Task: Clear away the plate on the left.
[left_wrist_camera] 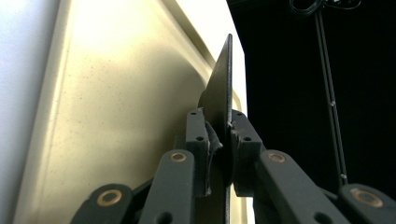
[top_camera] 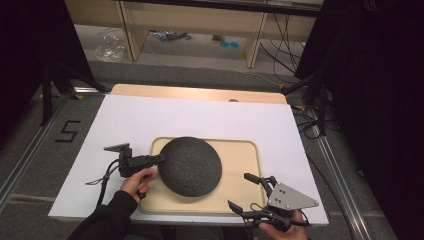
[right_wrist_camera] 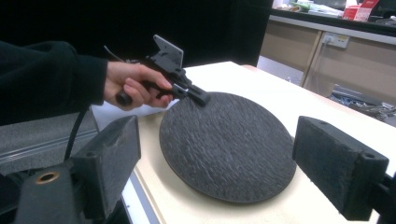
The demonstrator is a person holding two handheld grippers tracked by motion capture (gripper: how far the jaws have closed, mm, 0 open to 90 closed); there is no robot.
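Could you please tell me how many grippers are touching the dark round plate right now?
1. The left gripper is clamped on the dark round plate's left edge over the tray. The right gripper is open, apart from it near the table's front right.

Only thing I can actually read in here is a big black "5" (top_camera: 67, 131) marked on the grey floor (top_camera: 30, 150), just off the left side of the table. There's some red packaging way back on a counter in the right gripper view, but the print's too blurry to make out.
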